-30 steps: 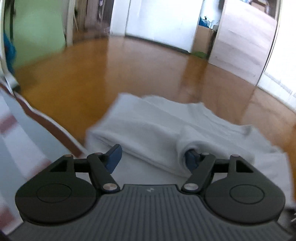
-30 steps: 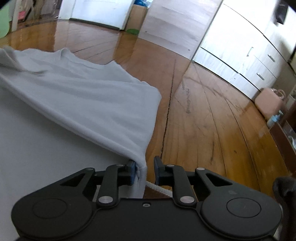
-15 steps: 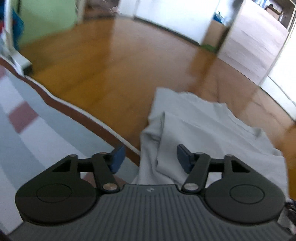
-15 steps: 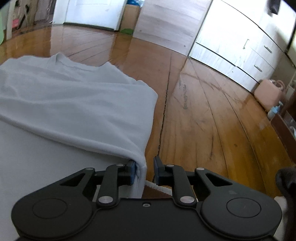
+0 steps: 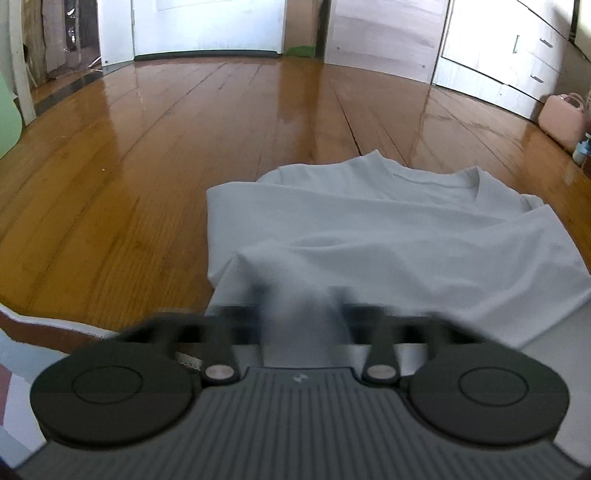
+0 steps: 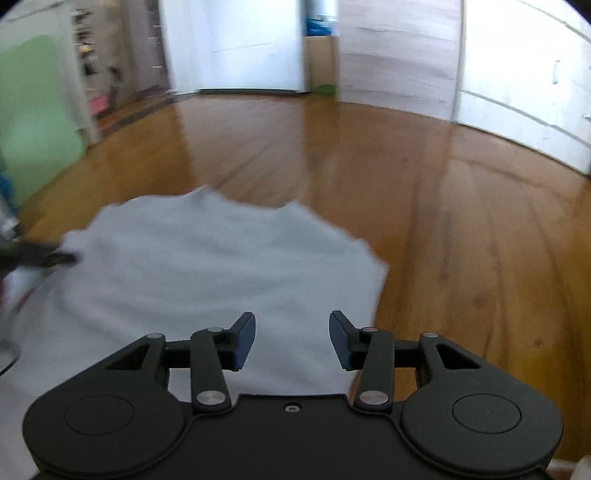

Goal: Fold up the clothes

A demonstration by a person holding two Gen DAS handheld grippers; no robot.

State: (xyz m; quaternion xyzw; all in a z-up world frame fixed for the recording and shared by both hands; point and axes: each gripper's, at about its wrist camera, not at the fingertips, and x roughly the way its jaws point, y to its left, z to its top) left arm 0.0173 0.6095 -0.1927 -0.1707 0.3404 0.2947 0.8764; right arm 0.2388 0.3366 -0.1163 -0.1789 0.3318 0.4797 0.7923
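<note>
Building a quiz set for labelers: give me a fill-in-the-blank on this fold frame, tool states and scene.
1. The right tool has its jaws ____.
2. The white T-shirt lies on a ____ floor.
3. The shirt's neckline points ____ from both cameras.
4. Motion blur hides the fingers of the ____ tool.

Missing words: open; wooden; away; left

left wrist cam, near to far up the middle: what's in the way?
Left tool, fingers motion-blurred → pale grey T-shirt, collar at the far end → glossy brown wooden floor → white door at the back wall.
</note>
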